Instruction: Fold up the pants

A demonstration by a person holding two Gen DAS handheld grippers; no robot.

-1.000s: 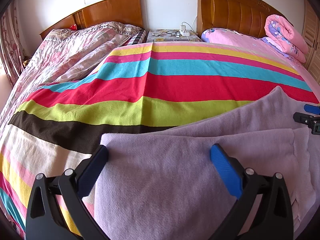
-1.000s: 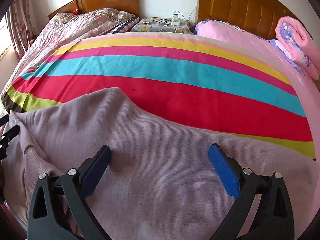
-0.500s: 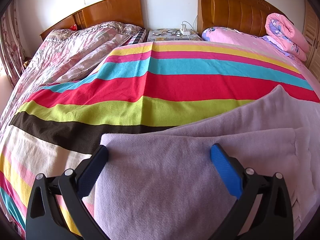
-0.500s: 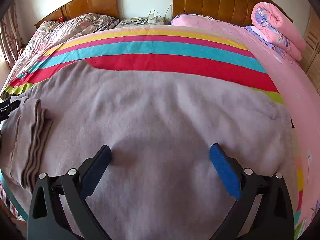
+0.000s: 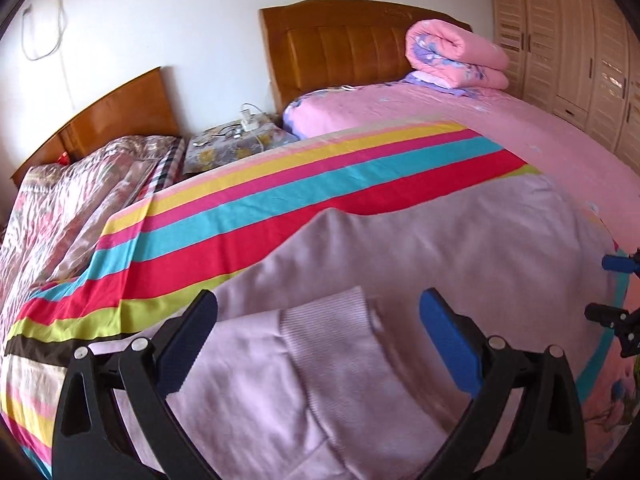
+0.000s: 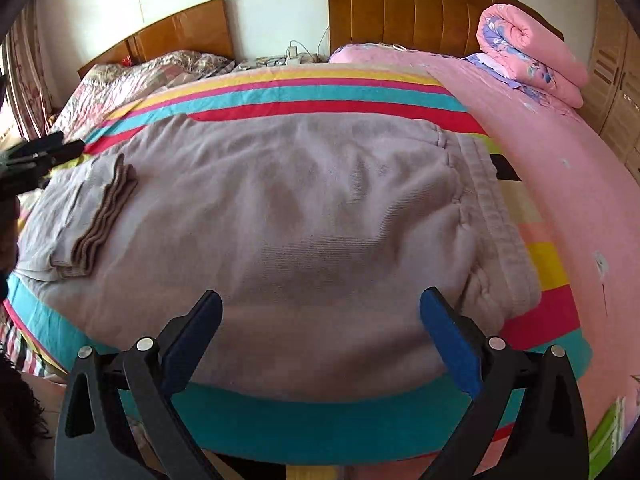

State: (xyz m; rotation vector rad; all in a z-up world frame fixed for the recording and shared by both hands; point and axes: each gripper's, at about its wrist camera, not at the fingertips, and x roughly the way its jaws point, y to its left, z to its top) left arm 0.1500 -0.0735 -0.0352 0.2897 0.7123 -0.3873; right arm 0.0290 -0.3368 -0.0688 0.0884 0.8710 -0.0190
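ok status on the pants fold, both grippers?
Left gripper open, over the cuffs. Right gripper open, empty, at near edge. Pants flat on striped sheet, legs doubled back. Nothing in the way.

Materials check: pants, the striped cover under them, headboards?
Pants: looks like soft matte lilac-grey knit, probably cotton fleece; fine knit rows show, and the ribbed cuffs are stretchy-looking. Striped cover: flat woven cloth, likely cotton, matte with crisp colour bands. Headboards: glossy lacquered orange-brown wood or veneer, with sheen and panel grooves.
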